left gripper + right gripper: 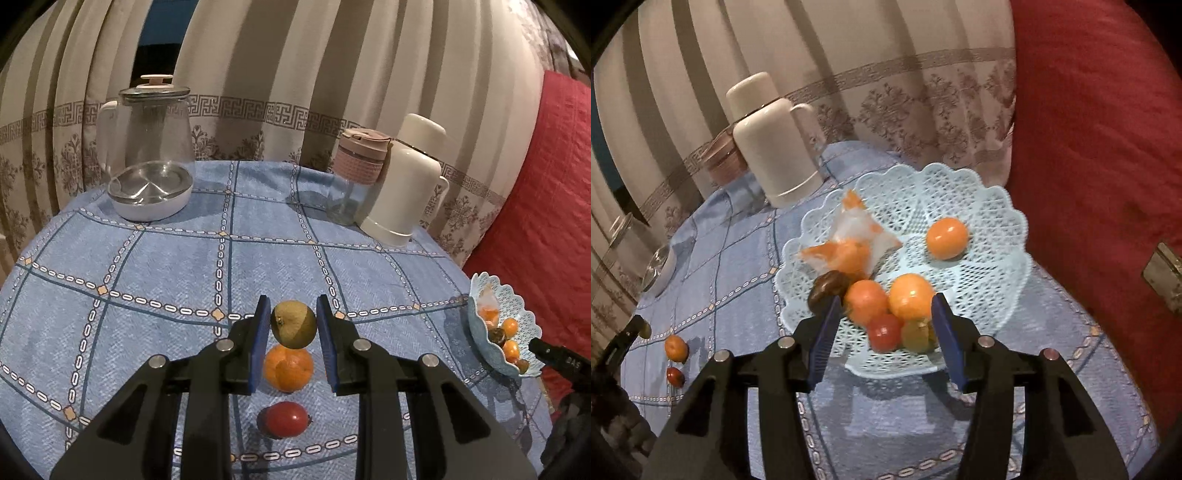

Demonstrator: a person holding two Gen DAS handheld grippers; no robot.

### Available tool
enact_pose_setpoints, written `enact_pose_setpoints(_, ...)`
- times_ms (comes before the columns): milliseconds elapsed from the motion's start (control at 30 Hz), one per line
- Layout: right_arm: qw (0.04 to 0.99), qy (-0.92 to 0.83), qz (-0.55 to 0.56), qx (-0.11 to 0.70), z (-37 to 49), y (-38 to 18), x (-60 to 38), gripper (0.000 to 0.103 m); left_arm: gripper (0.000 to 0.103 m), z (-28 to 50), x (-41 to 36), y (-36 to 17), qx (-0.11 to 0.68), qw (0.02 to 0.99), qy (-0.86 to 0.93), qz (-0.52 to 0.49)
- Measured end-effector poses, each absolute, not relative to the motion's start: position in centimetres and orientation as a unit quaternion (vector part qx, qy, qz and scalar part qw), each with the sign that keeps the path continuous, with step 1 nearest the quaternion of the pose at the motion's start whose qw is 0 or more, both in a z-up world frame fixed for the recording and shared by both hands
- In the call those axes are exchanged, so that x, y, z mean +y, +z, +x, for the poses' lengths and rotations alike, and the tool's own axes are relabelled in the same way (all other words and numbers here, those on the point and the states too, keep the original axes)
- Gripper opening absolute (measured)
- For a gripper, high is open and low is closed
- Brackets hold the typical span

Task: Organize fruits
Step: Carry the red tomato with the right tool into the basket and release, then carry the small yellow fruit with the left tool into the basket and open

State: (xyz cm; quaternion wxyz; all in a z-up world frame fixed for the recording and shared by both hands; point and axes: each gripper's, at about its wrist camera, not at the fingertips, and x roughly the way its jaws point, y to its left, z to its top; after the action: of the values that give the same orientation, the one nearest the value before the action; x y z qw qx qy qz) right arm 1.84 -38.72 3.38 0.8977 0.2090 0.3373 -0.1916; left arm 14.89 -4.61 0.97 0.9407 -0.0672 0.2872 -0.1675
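Note:
In the left wrist view a yellow-green round fruit (pixel 294 324) sits between the blue pads of my open left gripper (pixel 291 314); the pads stand close to it, with small gaps on both sides. Behind it toward me lie an orange (pixel 289 367) and a red fruit (pixel 284 419) on the blue cloth. A light blue lattice fruit bowl (pixel 993 206) holds several oranges, a red fruit, a green fruit and a brown one. My right gripper (pixel 882 321) is open and empty, hovering over the bowl's near rim.
A glass kettle (pixel 153 147) stands at the back left, a pink-lidded glass jar (pixel 360 173) and a white thermos (pixel 404 181) at the back right. A plastic wrapper (pixel 857 236) lies in the bowl. A red cushion (pixel 1100 166) borders the table's right edge.

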Motion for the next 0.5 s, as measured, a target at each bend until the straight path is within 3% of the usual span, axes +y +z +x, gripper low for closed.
enact_pose_setpoints(500,0.912,-0.198,0.149,0.328,-2.5,3.8,-38.8,0.053,0.026,14.8,-5.6,1.1,0.286,0.939,-0.183,-0.052)
